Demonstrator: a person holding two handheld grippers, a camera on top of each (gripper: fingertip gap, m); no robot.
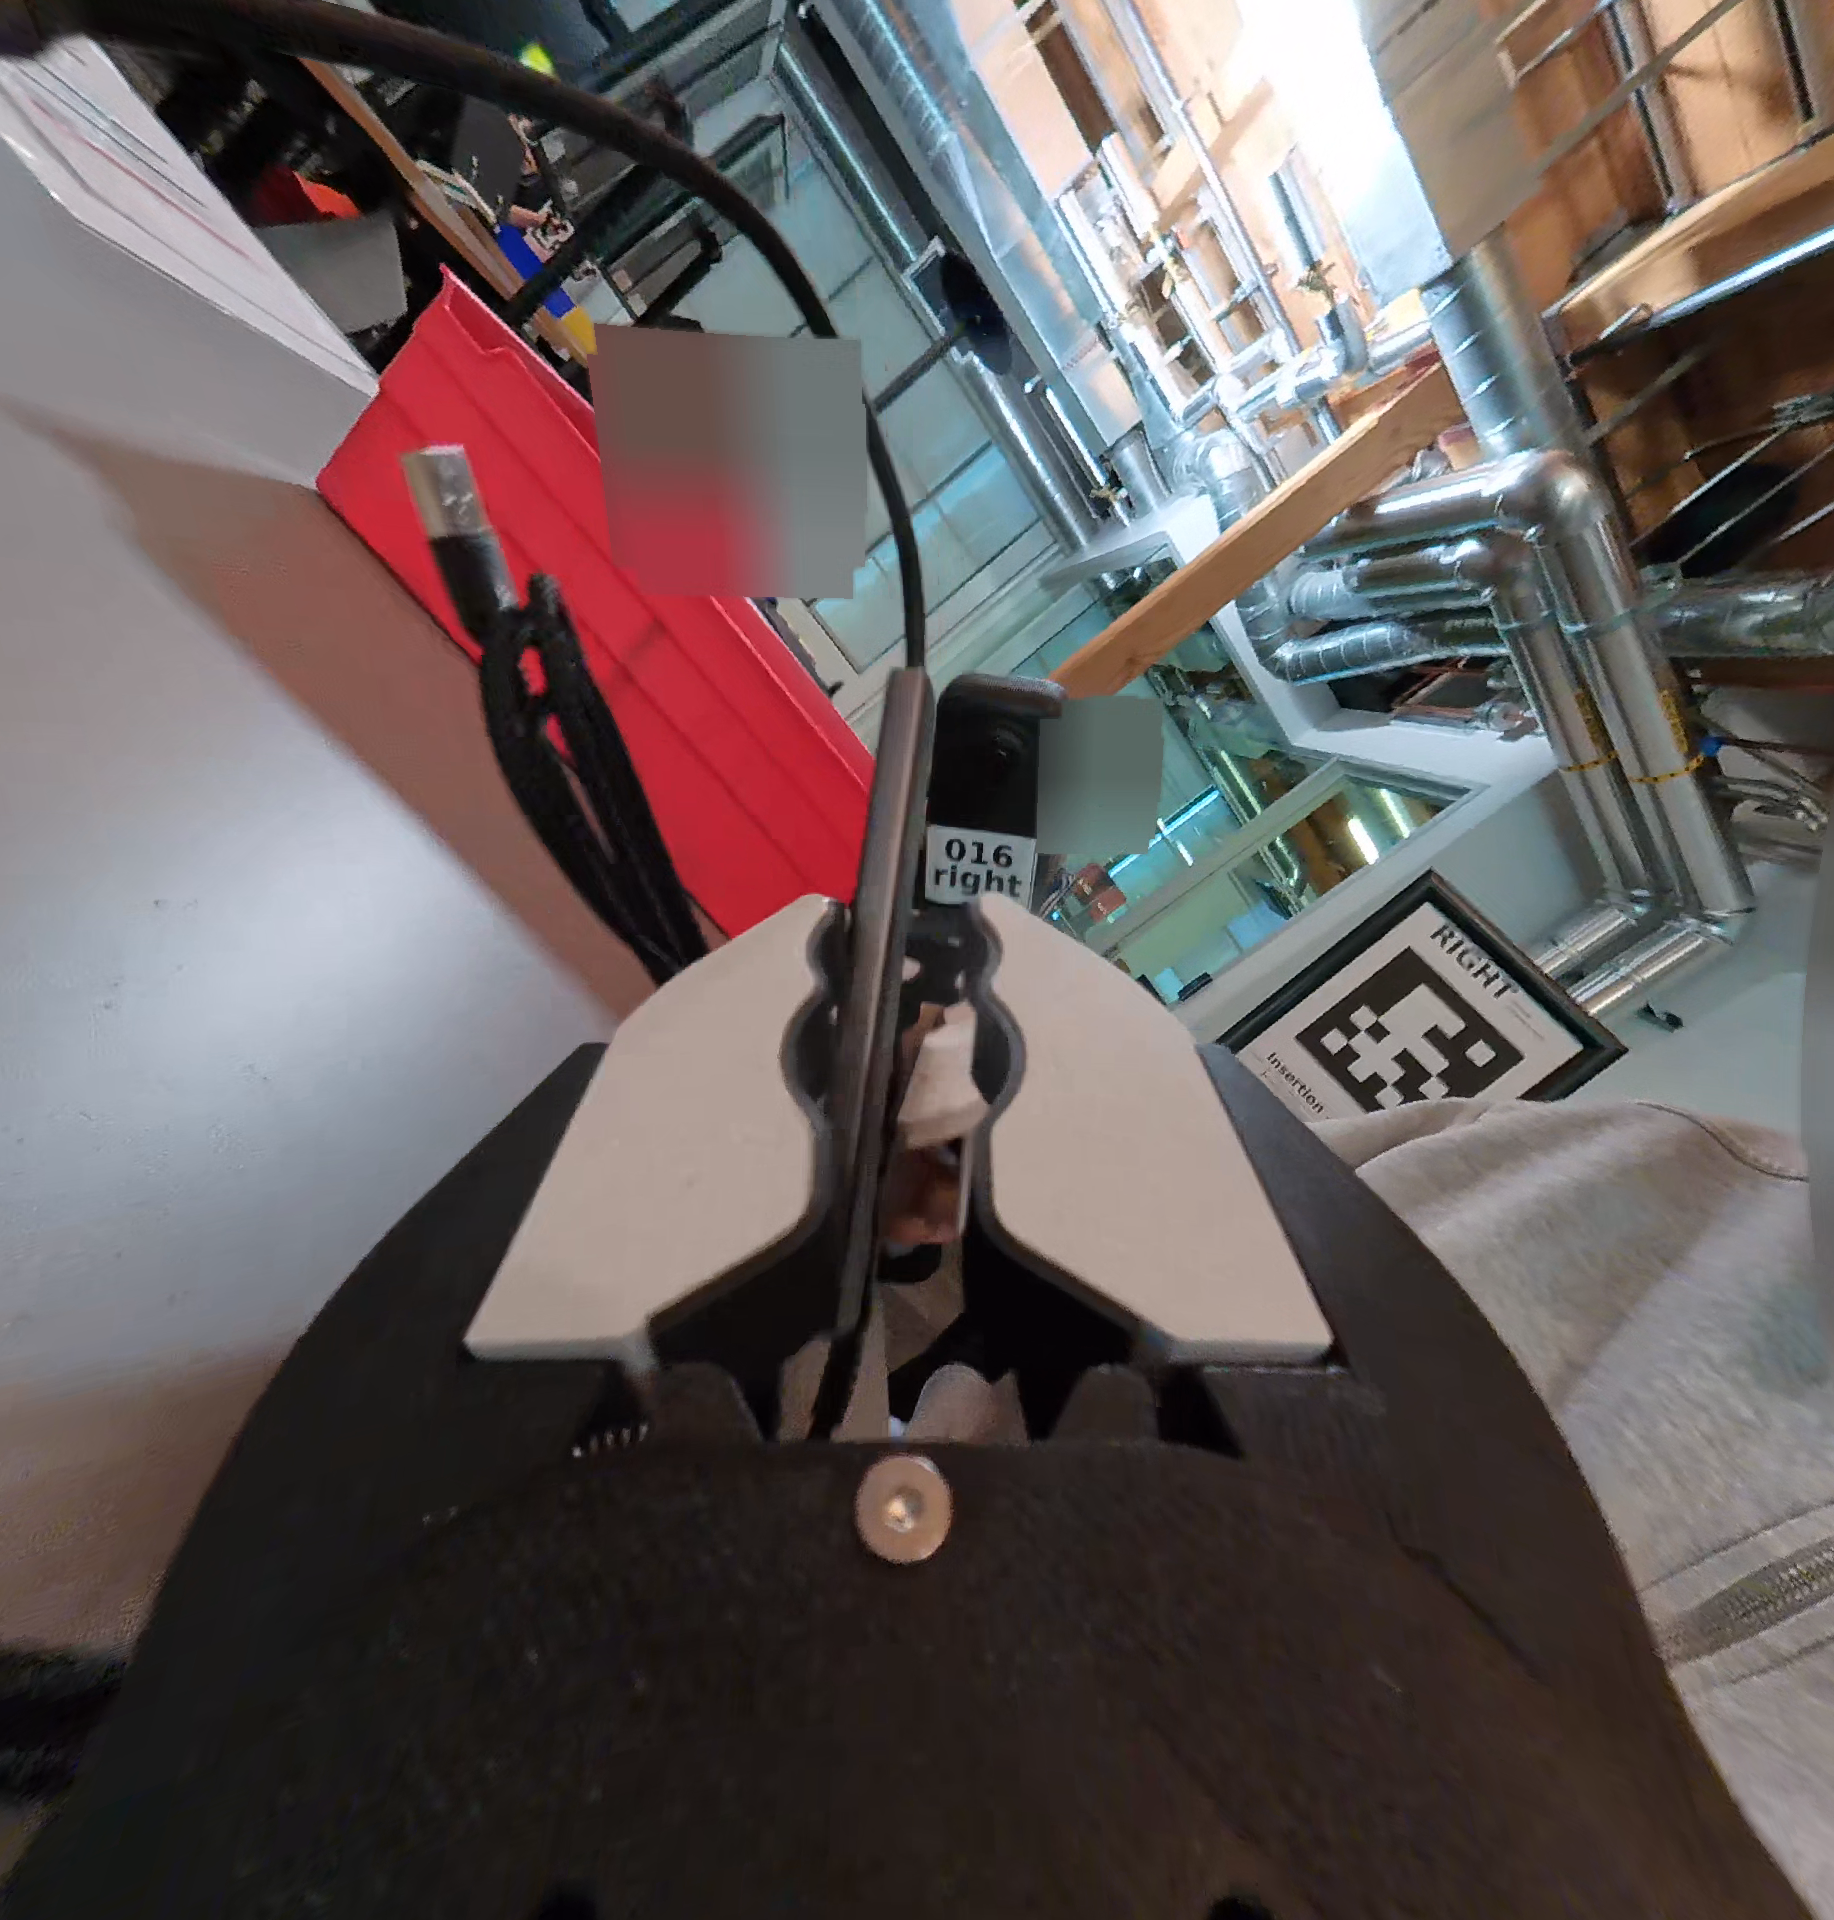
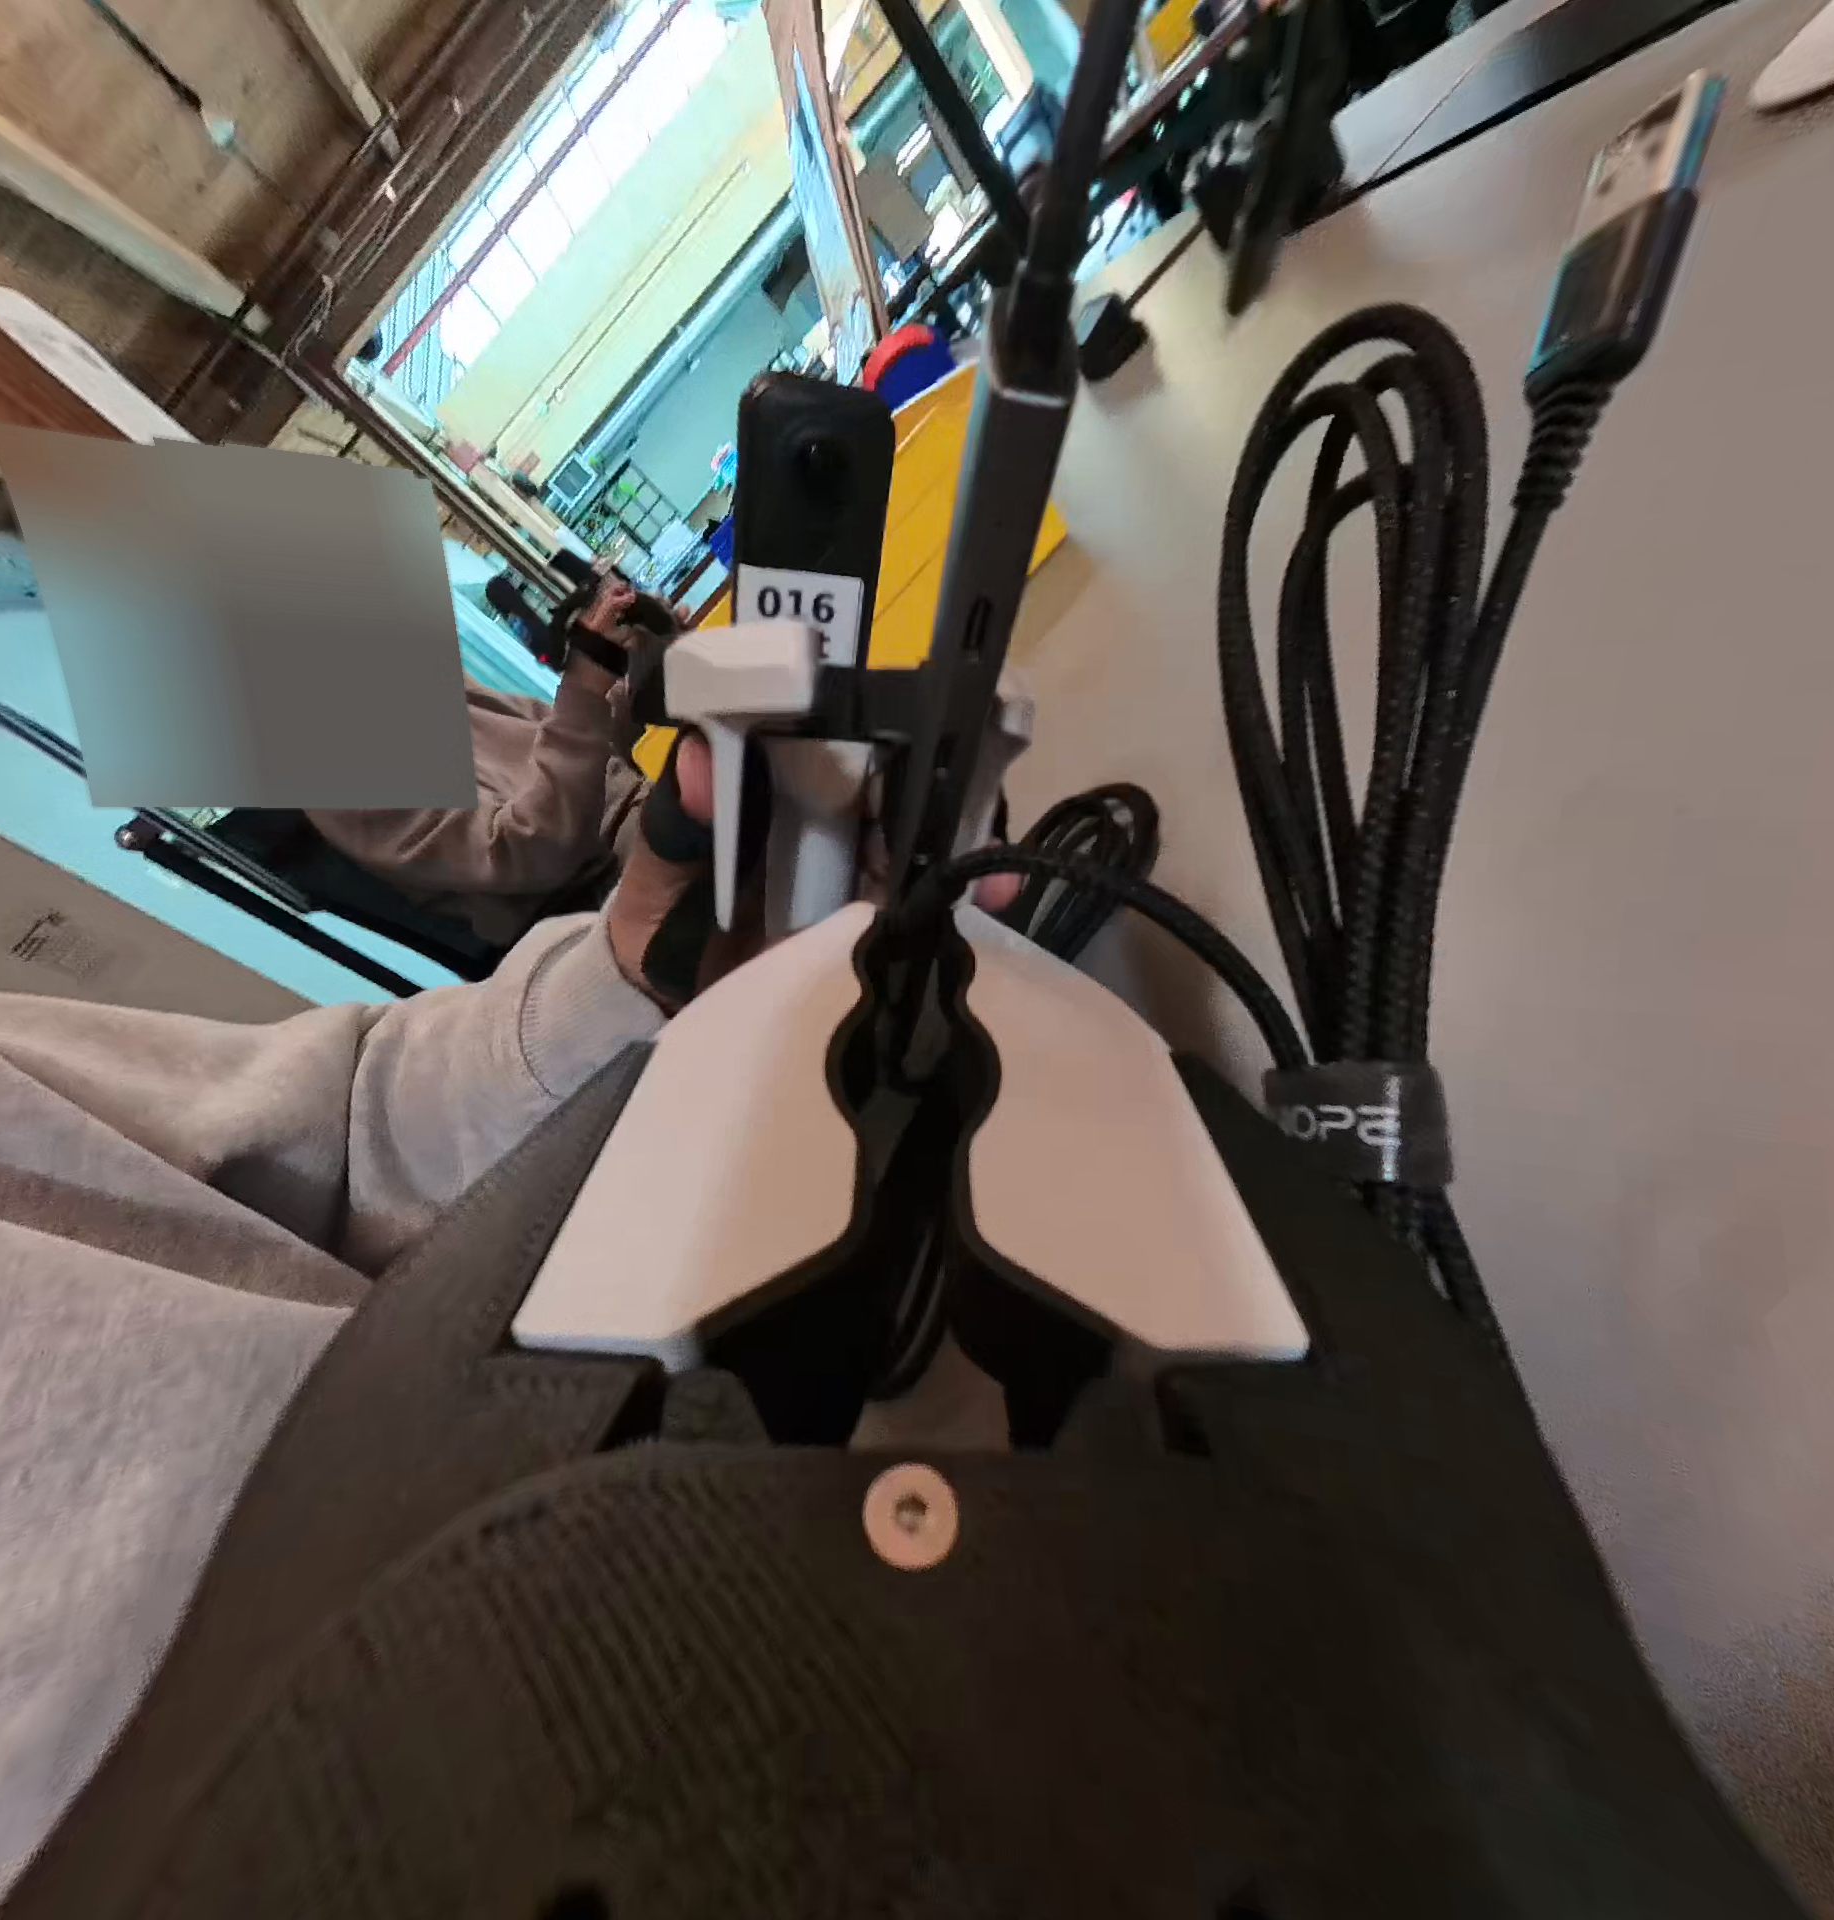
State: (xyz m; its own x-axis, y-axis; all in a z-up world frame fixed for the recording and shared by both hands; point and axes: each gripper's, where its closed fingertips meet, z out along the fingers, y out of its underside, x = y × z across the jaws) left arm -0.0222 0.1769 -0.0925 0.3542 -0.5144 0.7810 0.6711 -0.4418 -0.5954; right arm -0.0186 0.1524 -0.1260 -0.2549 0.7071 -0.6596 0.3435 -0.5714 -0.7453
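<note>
My left gripper (image 1: pixel 908 935) is shut on a slim dark grey device (image 1: pixel 897 790) seen edge-on, which stands up between the fingers. A black cable (image 1: pixel 747 208) is plugged into its top end and arcs away to the upper left. In the right wrist view the same device (image 2: pixel 996 520) rises ahead, held by the left gripper (image 2: pixel 871 717) in a person's hand. My right gripper (image 2: pixel 918 935) is shut on a thin black braided cable (image 2: pixel 1006 862) right at the device's lower end. The right gripper's camera (image 1: pixel 986 769) shows just behind the device.
A strapped bundle of black braided cable (image 2: pixel 1360 727) with a USB plug (image 2: pixel 1619 239) lies on the white table (image 2: pixel 1671 935); it also shows in the left wrist view (image 1: pixel 570 790). A red bin (image 1: pixel 632 665), a yellow bin (image 2: pixel 934 488), a marker board (image 1: pixel 1412 1029) and a grey sleeve (image 2: pixel 165 1143) are around. The tips of one gripper are about 4 cm away from the tips of the other.
</note>
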